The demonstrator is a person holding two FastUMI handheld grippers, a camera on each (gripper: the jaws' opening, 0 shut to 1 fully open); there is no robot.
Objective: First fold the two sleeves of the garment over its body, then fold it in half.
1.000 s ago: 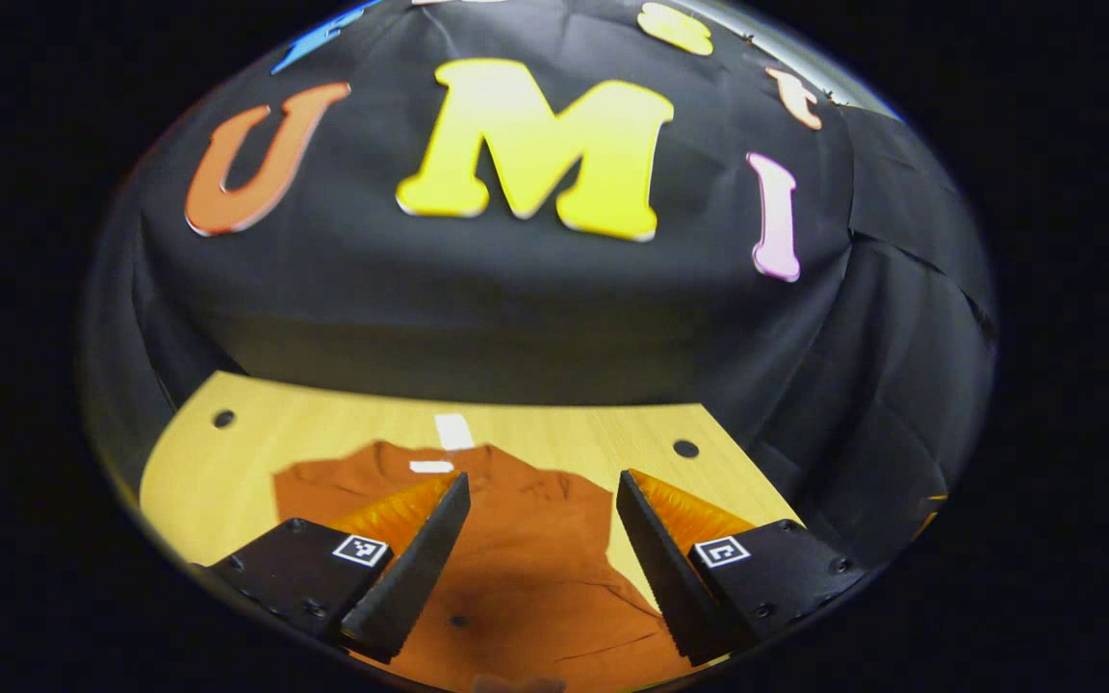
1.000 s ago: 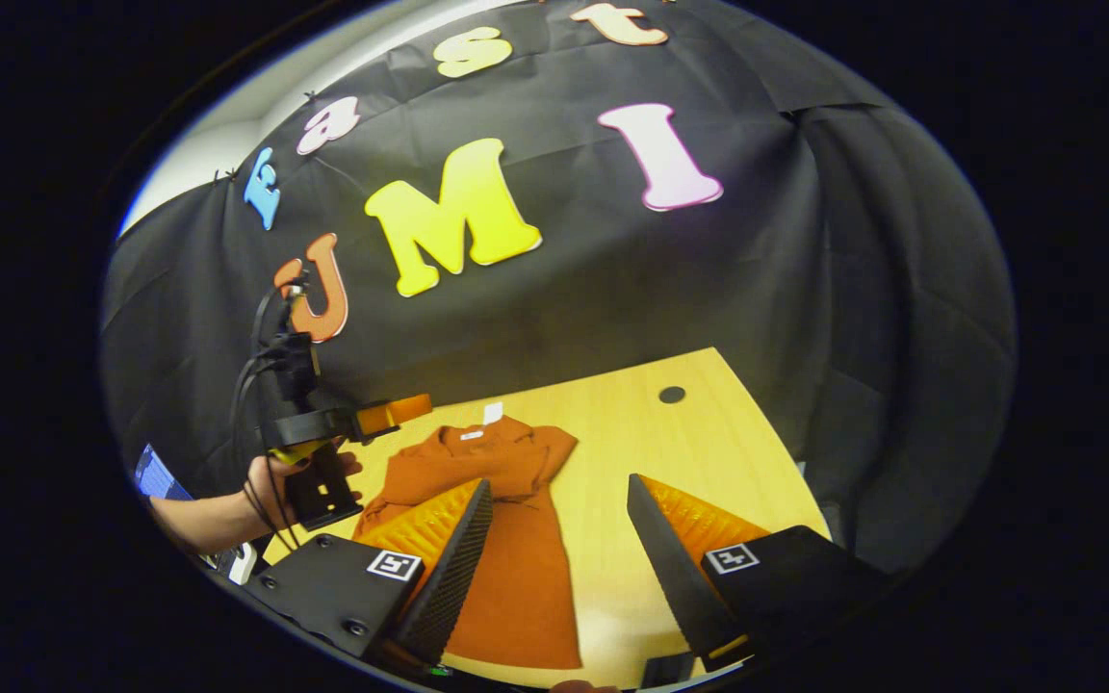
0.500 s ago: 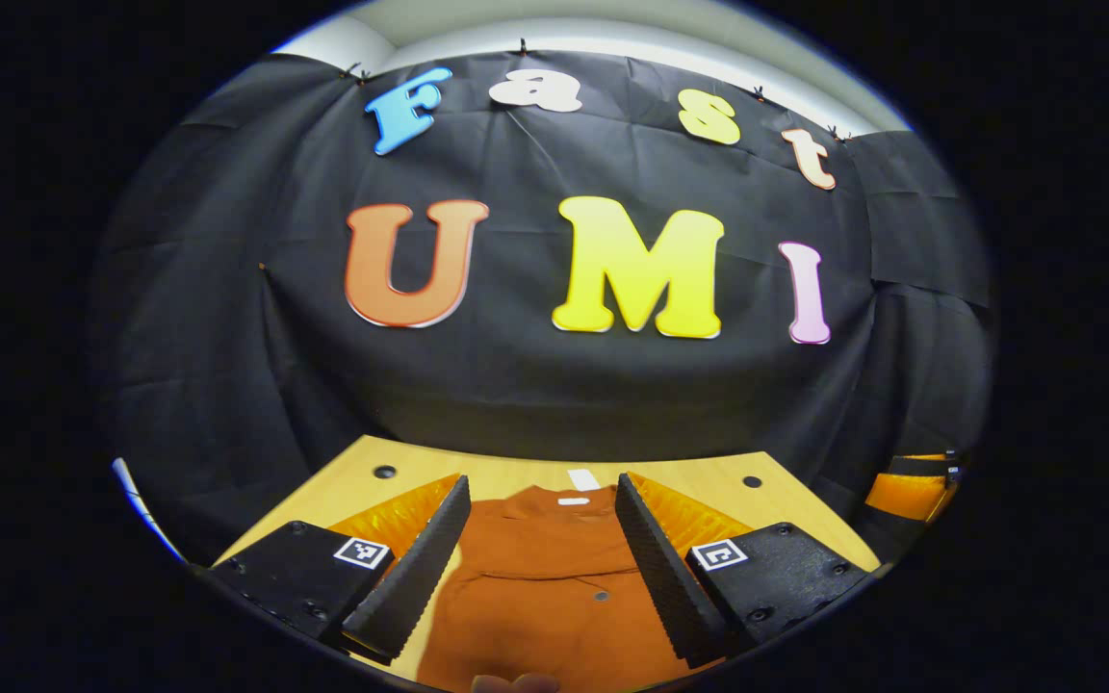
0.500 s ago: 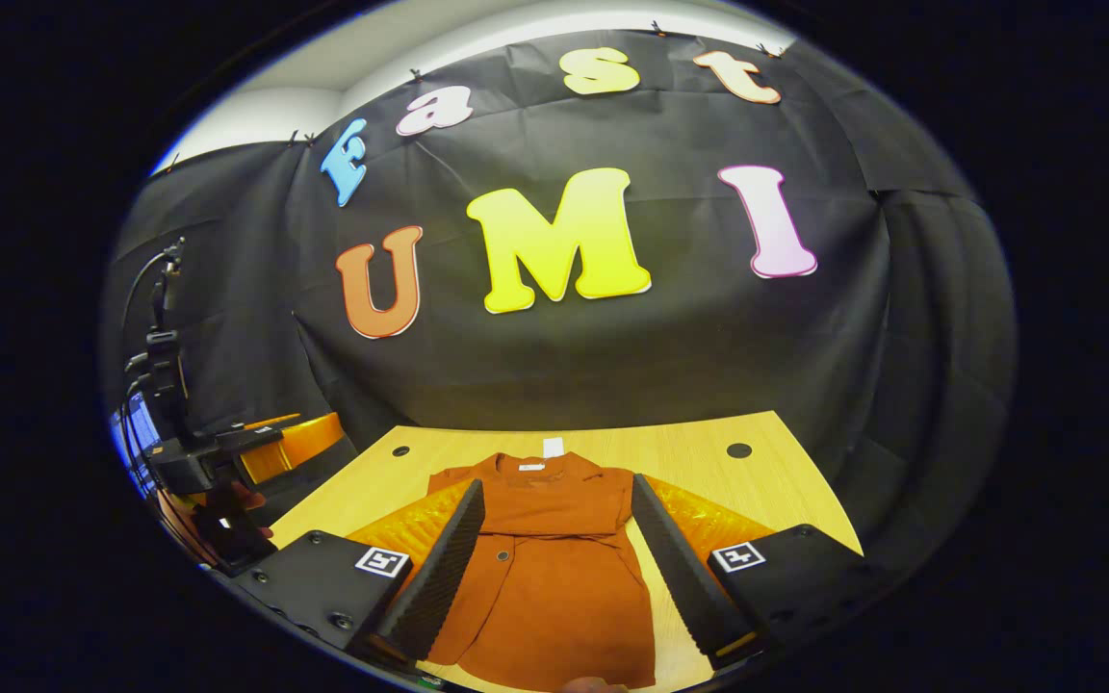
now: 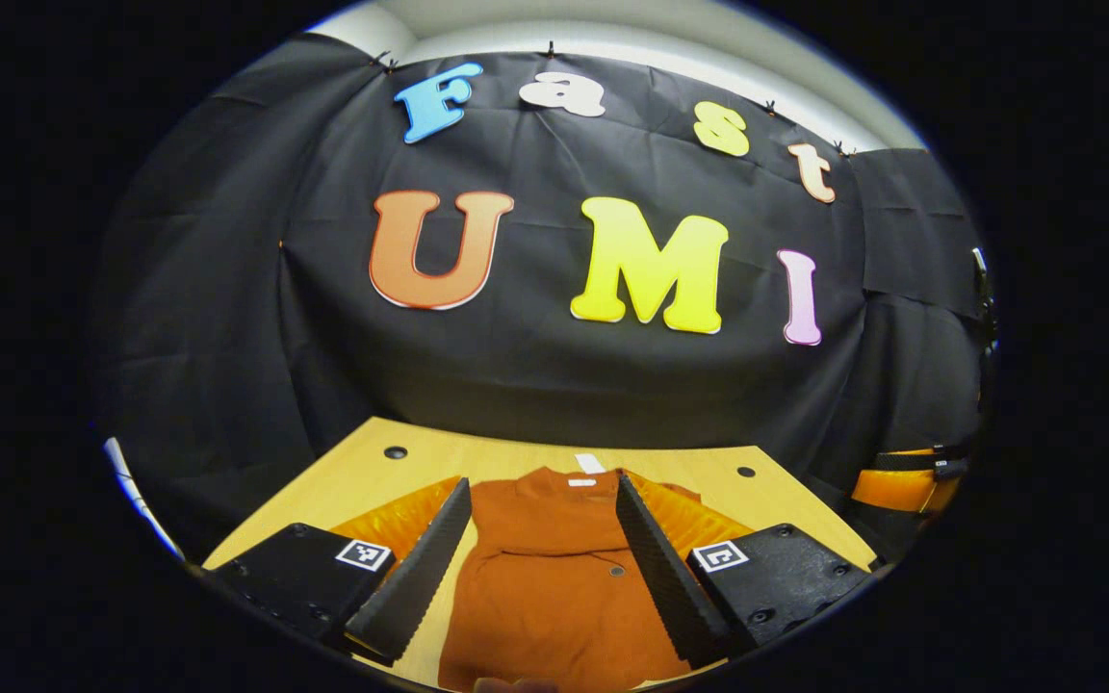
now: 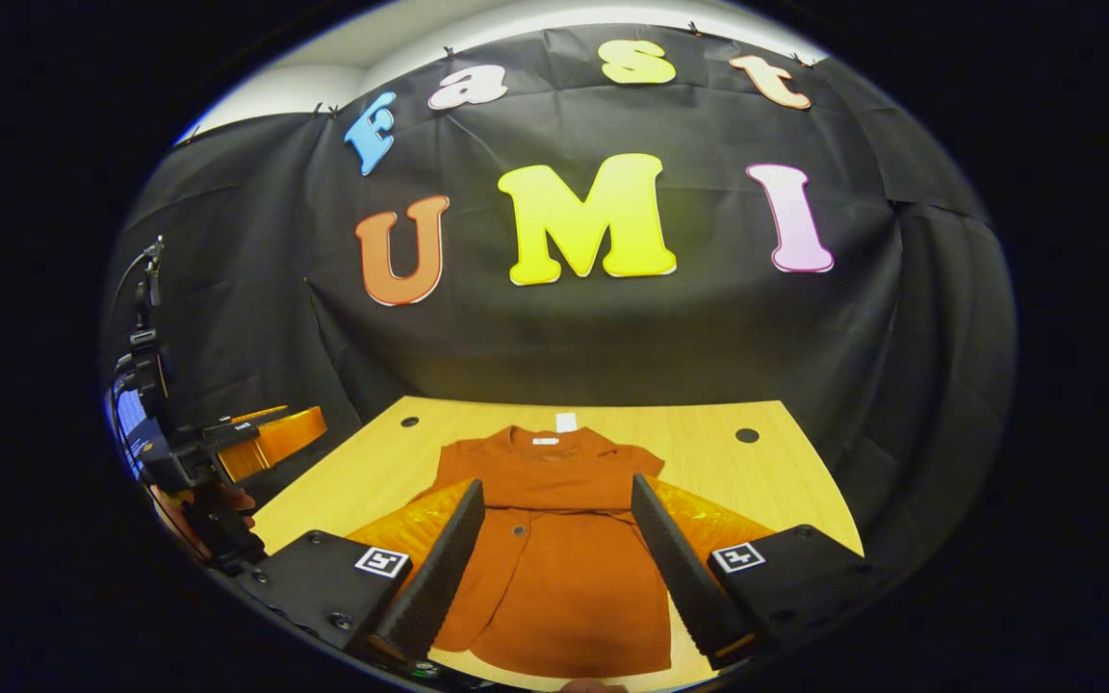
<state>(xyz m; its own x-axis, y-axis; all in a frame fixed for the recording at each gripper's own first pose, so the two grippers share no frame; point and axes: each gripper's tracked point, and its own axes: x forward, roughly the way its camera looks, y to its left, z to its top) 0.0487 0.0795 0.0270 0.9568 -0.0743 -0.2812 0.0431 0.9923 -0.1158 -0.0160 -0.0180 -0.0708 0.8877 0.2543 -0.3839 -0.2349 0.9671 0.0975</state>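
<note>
On the wooden table (image 6: 786, 481), a rust-orange garment (image 6: 564, 577) is lying flat with its collar toward the black cloth wall (image 6: 612, 337) and its hem toward the near edge; both sleeves are already lying folded across its body, forming a band below the collar. In the right gripper view, the right gripper (image 6: 557, 568) is hanging above the garment with its fingers spread wide apart, gripping nothing, and the cloth is showing in the gap between them. In the left gripper view, the left gripper (image 5: 543, 568) is likewise hovering over the garment (image 5: 554, 597) with its fingers apart and empty, the collar sitting just beyond the fingertips. The left gripper is also appearing far off at the left edge of the right gripper view, held in a hand (image 6: 213, 505) off to the table's side. A small white tag (image 6: 566, 422) is lying on the wood just beyond the collar, and round holes are sitting near the table's far corners.
</note>
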